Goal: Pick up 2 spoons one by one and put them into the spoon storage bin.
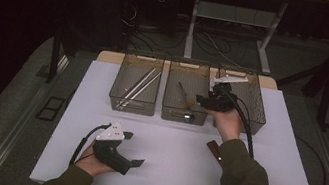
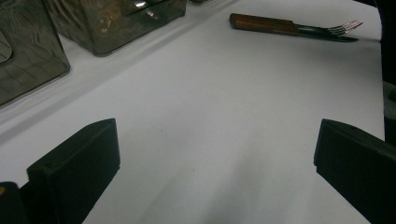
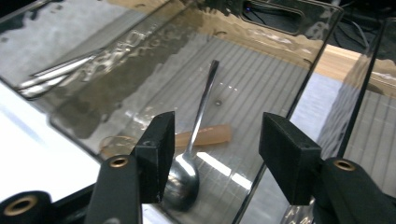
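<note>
Room: dark, with desk legs and loose cables noted on the floor beyond the work area

Tabletop [image 1: 179, 176]: white, smooth, matte; a wooden strip is visible at its far edge

Bins: three smoked, see-through plastic bins set in a row at the far side – left bin [image 1: 136, 84] with long pale sticks, middle bin [image 1: 186, 93], right bin [image 1: 248, 99]

Right gripper [image 3: 217, 154]: held above the middle bin, jaws parted and nothing grasped between them; the spoon is seen below the gap, in the bin

Left gripper [image 2: 215, 163]: rested low over bare tabletop on the near left, jaws spread wide, empty

Fork [image 2: 292, 26]: wooden handle, dark neck, metal tines, laid flat on the tabletop near the person's right forearm

Spoon [image 3: 196, 140]: metal, lying on the ribbed floor of the middle bin, bowl toward the near wall, handle pointing away, crossing a pale flat stick [image 3: 205, 136]. Judged light, rigid and slippery – polished steel is likely to skid under the pads. Best taken across the narrow handle just above the bowl, where it is lifted slightly off the floor by the stick
</note>
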`<state>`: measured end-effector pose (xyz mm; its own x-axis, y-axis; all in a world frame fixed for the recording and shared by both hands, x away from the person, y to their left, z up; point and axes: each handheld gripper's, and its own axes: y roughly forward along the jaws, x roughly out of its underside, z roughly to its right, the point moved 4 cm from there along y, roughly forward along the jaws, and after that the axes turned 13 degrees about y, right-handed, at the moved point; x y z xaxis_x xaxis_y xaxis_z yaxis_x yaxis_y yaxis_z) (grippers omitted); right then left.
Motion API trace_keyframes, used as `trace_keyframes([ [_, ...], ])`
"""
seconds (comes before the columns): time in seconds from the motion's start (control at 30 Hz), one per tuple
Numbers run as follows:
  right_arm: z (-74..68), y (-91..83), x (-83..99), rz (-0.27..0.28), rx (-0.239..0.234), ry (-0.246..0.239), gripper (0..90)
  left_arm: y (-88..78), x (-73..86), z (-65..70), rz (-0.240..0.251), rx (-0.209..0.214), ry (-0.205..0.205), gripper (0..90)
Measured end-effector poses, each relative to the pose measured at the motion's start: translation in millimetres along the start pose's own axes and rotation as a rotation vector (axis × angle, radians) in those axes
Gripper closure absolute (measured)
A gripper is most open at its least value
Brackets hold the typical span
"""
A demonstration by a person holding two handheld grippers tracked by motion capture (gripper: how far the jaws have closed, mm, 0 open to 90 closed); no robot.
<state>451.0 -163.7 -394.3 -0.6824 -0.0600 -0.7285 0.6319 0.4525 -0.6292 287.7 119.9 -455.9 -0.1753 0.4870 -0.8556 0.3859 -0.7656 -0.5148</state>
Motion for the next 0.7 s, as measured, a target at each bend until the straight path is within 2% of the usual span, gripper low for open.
trace_keyframes([
  [0.33, -2.2, -23.8, 6.3, 0.012, -0.083, -0.025, 40.2, -1.0, -0.2, -0.9, -0.001, -0.008, 0.011, 0.0],
  [0.7, 4.2, -49.9, 20.5, 0.03, -0.13, -0.054, 37.0, -2.5, -0.4, -2.3, 0.006, -0.016, 0.01, 0.0],
])
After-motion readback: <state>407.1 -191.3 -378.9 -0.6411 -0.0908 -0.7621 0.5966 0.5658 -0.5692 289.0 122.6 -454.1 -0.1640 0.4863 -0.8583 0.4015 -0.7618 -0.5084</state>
